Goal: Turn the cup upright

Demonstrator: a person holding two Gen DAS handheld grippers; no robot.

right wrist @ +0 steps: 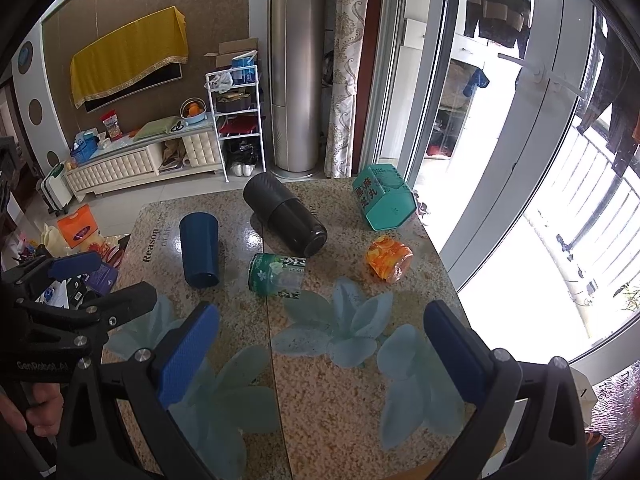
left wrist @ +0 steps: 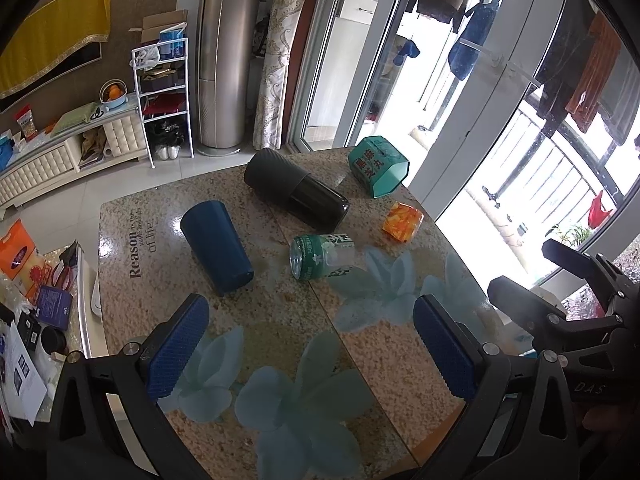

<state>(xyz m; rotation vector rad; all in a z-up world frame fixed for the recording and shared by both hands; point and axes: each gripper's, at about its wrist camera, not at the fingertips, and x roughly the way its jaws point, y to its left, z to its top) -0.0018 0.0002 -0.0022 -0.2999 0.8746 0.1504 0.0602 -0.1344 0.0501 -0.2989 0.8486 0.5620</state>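
A dark blue cup (left wrist: 216, 246) lies on its side on the speckled table (left wrist: 280, 344), left of centre; it also shows in the right wrist view (right wrist: 199, 250). My left gripper (left wrist: 312, 344) is open and empty, held above the table's near part, short of the cup. My right gripper (right wrist: 324, 348) is open and empty, also above the near part of the table. Each gripper shows in the other's view: the right gripper (left wrist: 520, 276) at the right edge, the left gripper (right wrist: 108, 280) at the left edge.
Lying on the table: a black flask (left wrist: 296, 192), a green can (left wrist: 320, 256), a teal hexagonal box (left wrist: 378, 166) and an orange packet (left wrist: 402, 222). The table's left edge drops to a cluttered floor; glass balcony doors stand to the right.
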